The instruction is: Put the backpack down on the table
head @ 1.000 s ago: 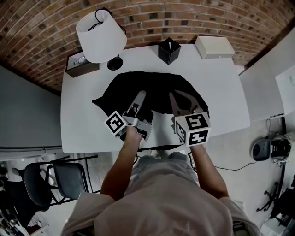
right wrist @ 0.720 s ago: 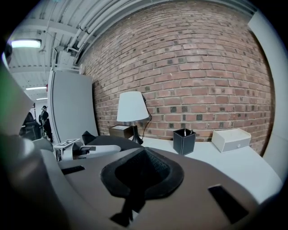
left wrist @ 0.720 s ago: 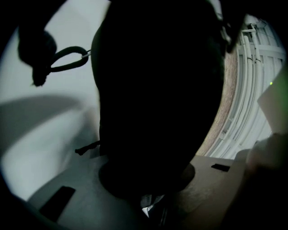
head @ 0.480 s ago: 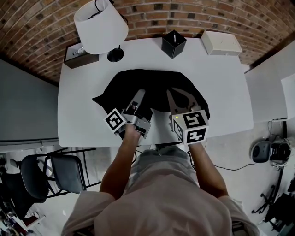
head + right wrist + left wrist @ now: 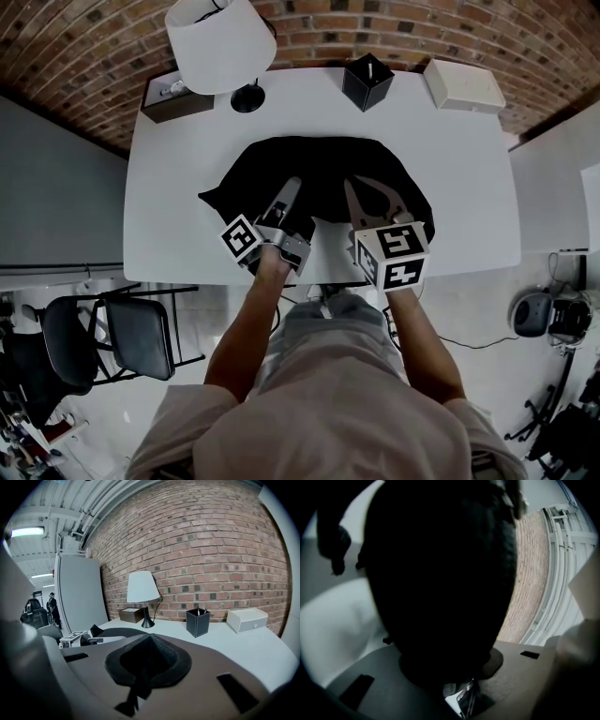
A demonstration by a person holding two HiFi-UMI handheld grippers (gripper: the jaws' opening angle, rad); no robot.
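Black and slack, the backpack (image 5: 319,173) lies spread on the white bench (image 5: 169,187), roughly in the middle, with its near edge close to the person's side.

The left hand-held gripper (image 5: 289,190) reaches onto that near edge. In the left gripper view dark cloth fills almost everything above the jaws, which are clenched on a bunch of the bag, with a glint of metal low down between them. The right hand-held gripper (image 5: 352,190) comes in just beside it. Its jaws are pressed together on what looks like a peak of woven black fabric, with a strip trailing down toward the camera, so I judge it is also grasping the bag.

The bag seems set down, and what remains is letting go.

- **Snagging:** if either gripper pulls back before its jaws part fully, the cloth would drag with it.
- **Sliding off:** because the held part sits near the bench's front edge, a tug could carry the bag over that edge.
- **Pushing forward:** a shove would send the bag toward the lamp (image 5: 220,42) and the black pen holder (image 5: 367,82) at the far side. Both are now apart from it, and the lamp looks easy to topple.
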